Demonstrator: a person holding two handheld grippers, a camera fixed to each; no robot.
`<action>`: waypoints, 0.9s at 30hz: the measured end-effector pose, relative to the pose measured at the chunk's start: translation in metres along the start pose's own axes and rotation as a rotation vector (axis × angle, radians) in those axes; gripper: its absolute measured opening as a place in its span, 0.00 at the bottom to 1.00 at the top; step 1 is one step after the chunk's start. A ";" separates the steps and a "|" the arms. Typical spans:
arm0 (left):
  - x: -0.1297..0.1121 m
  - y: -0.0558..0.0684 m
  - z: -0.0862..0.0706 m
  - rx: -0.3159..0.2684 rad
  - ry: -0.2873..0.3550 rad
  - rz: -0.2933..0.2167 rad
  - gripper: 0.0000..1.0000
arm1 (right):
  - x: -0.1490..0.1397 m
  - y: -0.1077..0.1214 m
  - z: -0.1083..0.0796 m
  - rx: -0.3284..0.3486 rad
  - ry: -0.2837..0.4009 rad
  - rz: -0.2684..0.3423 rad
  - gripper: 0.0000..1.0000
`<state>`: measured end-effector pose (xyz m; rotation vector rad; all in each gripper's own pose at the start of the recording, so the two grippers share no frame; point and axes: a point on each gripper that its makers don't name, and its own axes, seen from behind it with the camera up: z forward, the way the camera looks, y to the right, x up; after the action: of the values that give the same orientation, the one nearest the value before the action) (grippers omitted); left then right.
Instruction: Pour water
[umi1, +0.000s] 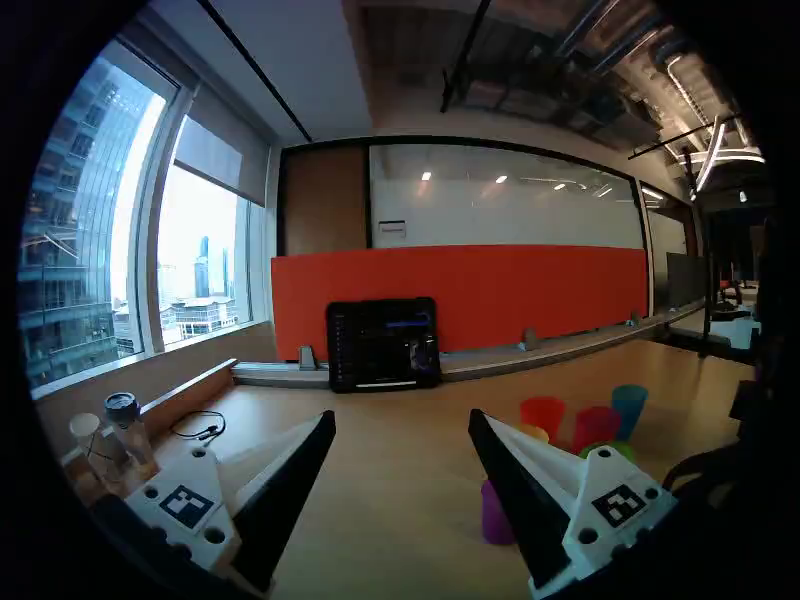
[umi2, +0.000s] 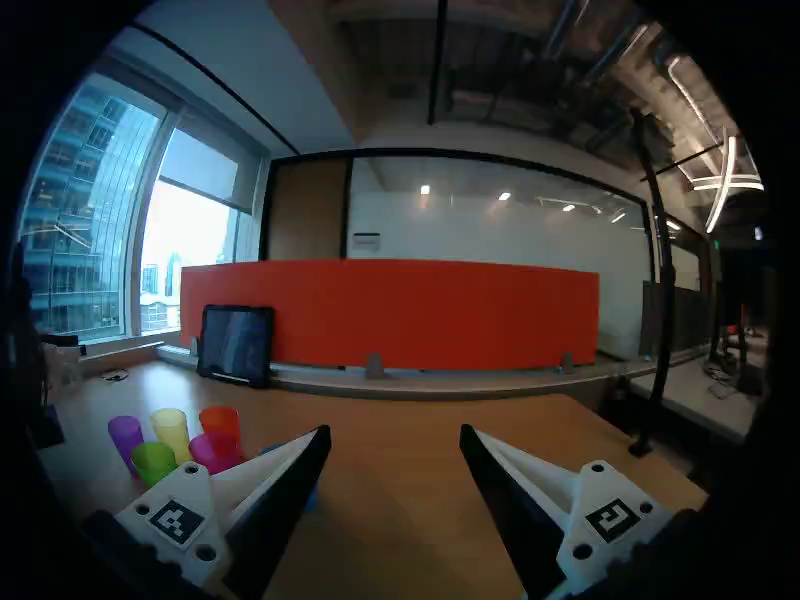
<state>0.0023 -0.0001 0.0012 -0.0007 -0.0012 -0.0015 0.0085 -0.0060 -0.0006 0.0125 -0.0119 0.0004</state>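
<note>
While the left gripper (umi1: 400, 415) and right gripper (umi2: 393, 430) hang over the bench (umi1: 400, 520) with jaws apart and empty, the coloured cups (umi1: 590, 425) cluster mid-bench, with a purple cup (umi1: 493, 515) half hidden behind a finger. What may be a lidded bottle (umi1: 127, 432) stands blurred at the window edge.
</note>
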 end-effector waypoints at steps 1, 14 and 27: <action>0.004 0.000 0.002 -0.001 -0.002 -0.002 0.99 | 0.004 -0.001 0.001 0.004 -0.008 0.000 1.00; 0.083 0.003 0.013 -0.045 0.033 -0.006 0.99 | 0.071 -0.002 0.007 0.048 -0.034 0.035 1.00; 0.148 0.015 0.015 -0.106 0.068 0.008 0.99 | 0.120 0.001 0.010 0.081 -0.031 0.048 1.00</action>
<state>0.1500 0.0146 0.0159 -0.1070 0.0666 0.0065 0.1288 -0.0052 0.0111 0.0929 -0.0433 0.0485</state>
